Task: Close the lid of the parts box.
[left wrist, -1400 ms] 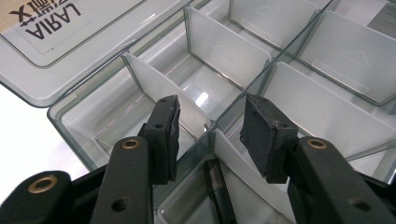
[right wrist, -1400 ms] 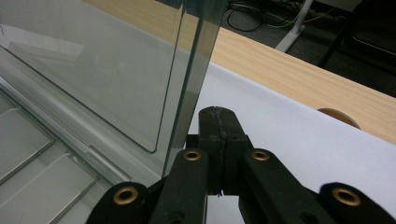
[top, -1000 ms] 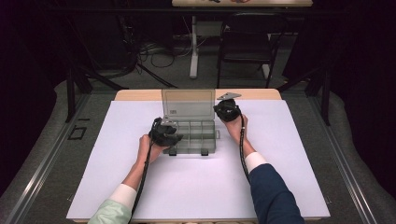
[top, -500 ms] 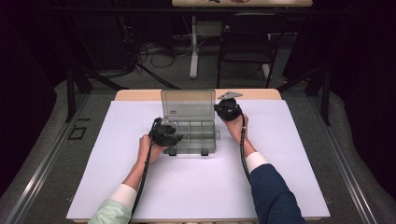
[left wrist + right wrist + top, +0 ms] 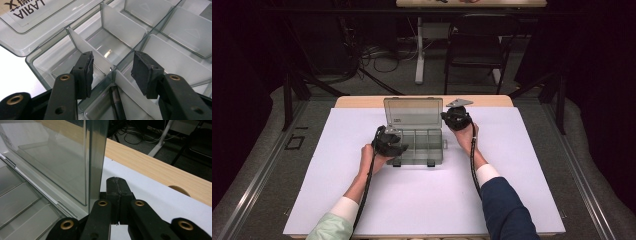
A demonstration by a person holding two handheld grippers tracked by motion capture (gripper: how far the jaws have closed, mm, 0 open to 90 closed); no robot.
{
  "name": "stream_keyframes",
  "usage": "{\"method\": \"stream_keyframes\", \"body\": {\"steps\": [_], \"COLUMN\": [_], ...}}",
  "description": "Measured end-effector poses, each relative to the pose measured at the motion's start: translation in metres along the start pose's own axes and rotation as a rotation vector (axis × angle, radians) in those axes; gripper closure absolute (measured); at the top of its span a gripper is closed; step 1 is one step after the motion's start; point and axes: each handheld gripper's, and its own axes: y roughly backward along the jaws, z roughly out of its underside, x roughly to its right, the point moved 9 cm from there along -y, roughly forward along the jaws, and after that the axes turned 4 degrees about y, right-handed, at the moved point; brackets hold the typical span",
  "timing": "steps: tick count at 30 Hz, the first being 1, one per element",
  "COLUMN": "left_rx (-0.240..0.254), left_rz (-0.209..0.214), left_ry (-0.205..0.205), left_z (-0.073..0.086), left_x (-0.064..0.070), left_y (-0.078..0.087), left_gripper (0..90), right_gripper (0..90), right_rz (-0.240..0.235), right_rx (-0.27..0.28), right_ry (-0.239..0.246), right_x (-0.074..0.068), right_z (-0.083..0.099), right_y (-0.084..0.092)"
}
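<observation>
upright lid blocks behind, dividers crowd box

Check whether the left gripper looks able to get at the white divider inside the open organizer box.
Probably yes: the left gripper has just been opening and straddles the white divider, pads apart, with nothing between them and it.

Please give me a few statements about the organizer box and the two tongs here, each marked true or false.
1. The clear organizer box has its lid standing open. True.
2. The right tongs are spread wide. False: their jaws are shut together, beside the lid's edge.
3. The left tongs are open, straddling a white divider in the box. True.
4. The compartments near the left tongs are full of screws. False: those that show look empty.
5. The box sits on bare wood. False: it rests on a white sheet covering the table.
</observation>
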Motion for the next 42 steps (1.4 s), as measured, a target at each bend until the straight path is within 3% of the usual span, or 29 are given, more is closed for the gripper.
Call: {"method": "stream_keyframes", "body": {"steps": [3, 7, 8, 10, 12, 17, 20, 22, 25, 30, 31, 34, 42], "left_rx": [0.021, 0.115, 0.133, 0.194, 0.221, 0.271, 0.268, 0.258, 0.269, 0.279, 0.277, 0.265, 0.244], "left_rz": [-0.032, -0.05, -0.064, -0.097, -0.129, -0.164, -0.174, -0.175, -0.165, -0.175, -0.172, -0.194, -0.191], "left_ry": [-0.002, 0.034, 0.038, 0.051, 0.069, 0.082, 0.077, 0.068, 0.055, 0.054, 0.053, 0.042, 0.04], "left_z": [-0.003, -0.018, -0.022, -0.032, -0.039, -0.056, -0.066, -0.071, -0.077, -0.082, -0.082, -0.082, -0.078], "left_x": [-0.001, -0.008, -0.01, -0.015, -0.022, -0.042, -0.051, -0.055, -0.058, -0.063, -0.063, -0.065, -0.067], "left_y": [0.002, 0.02, 0.026, 0.038, 0.047, 0.061, 0.063, 0.064, 0.065, 0.067, 0.068, 0.067, 0.064], "left_gripper": [42.5, 23.9, 16.7, 10.5, 3.4, 0.0, 0.1, 2.8, 15.9, 27.8, 35.4, 47.2, 62.9], "right_gripper": [90.0, 90.0, 90.0, 90.0, 90.0, 90.0, 90.0, 90.0, 90.0, 90.0, 90.0, 90.0, 89.6], "right_rz": [-0.004, -0.006, -0.007, -0.008, -0.008, -0.009, -0.008, -0.01, -0.011, -0.01, -0.01, -0.011, -0.011], "right_rx": [0.001, 0.003, 0.004, 0.004, 0.004, 0.005, 0.01, 0.011, 0.011, 0.012, 0.012, 0.011, 0.008], "right_ry": [0.004, 0.006, 0.005, 0.004, 0.006, 0.011, 0.01, 0.01, 0.011, 0.016, 0.017, 0.018, 0.015], "right_x": [0.0, -0.001, -0.001, -0.001, -0.002, -0.002, -0.003, -0.003, -0.003, -0.004, -0.004, -0.004, -0.004], "right_z": [0.0, 0.0, 0.0, 0.001, 0.001, 0.001, 0.001, 0.001, 0.001, 0.001, 0.001, 0.001, 0.003], "right_y": [0.001, 0.002, 0.002, 0.002, 0.002, 0.003, 0.004, 0.004, 0.005, 0.005, 0.006, 0.006, 0.007]}}
